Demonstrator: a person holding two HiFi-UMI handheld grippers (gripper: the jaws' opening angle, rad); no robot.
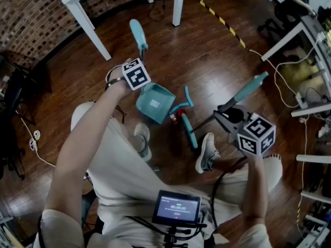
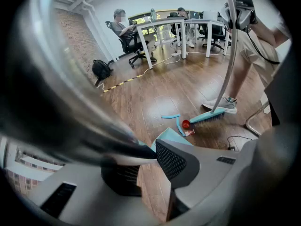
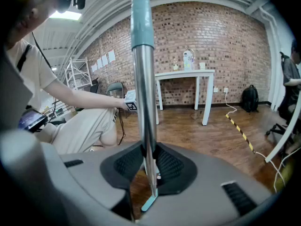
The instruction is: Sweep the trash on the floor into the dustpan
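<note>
In the head view a teal dustpan (image 1: 155, 103) rests on the wooden floor in front of my feet. Its long handle (image 1: 138, 35) rises away from me, and my left gripper (image 1: 135, 75) is shut on it. My right gripper (image 1: 230, 115) is shut on the metal pole of a teal broom (image 1: 252, 87), whose head (image 1: 189, 130) lies just right of the dustpan. The trash lies between them: a red cap (image 2: 186, 124), curved teal strips (image 2: 170, 116) and a small red and white piece (image 2: 190, 132). The right gripper view shows the pole (image 3: 146, 126) clamped between the pads.
White table legs (image 1: 93, 32) (image 1: 178, 4) stand at the far side, and yellow-black tape (image 1: 222, 19) runs across the floor. A desk with cables (image 1: 305, 71) is at the right. My shoes (image 1: 207, 151) (image 1: 142, 138) flank the broom head. A person sits at a desk (image 2: 123, 27) across the room.
</note>
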